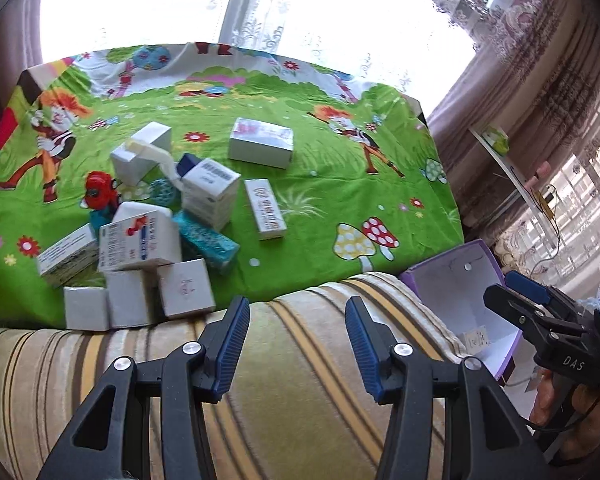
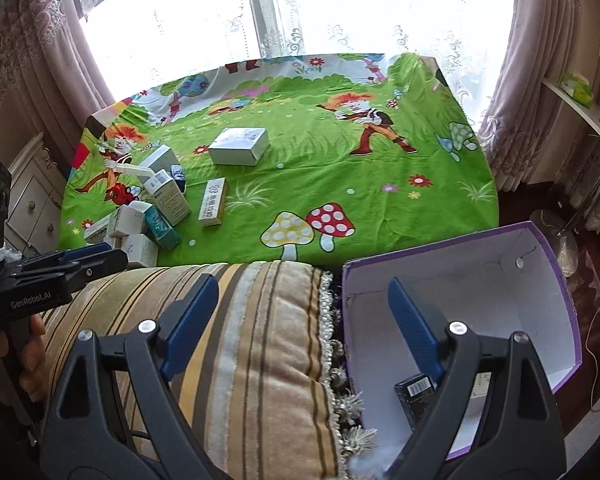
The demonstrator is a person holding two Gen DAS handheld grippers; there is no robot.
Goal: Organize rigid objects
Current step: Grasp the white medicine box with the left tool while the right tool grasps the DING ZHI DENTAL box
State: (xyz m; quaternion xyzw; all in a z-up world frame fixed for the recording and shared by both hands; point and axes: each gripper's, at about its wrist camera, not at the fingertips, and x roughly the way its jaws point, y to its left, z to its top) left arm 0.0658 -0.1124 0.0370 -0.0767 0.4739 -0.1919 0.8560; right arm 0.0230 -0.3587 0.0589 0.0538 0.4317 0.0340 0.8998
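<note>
Small boxes [image 1: 140, 240] piled at the near left of the green cartoon cloth [image 2: 340, 184], one flat box [image 2: 239, 146] and one narrow box [image 2: 212, 202] lying apart from the pile. Purple bin [image 2: 556, 280] sits right of the striped cushion [image 2: 240, 340], a dark box [image 2: 414, 394] inside it. Both hands angled down over the cushion, window and curtains behind. Left gripper [image 1: 298, 348] part open, nothing between its jaws. Right gripper [image 2: 300, 324] wide, nothing held, one finger over the bin.

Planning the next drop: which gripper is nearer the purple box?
Right. The right gripper has one finger over the purple box; the left gripper hovers over the striped cushion beside it.
</note>
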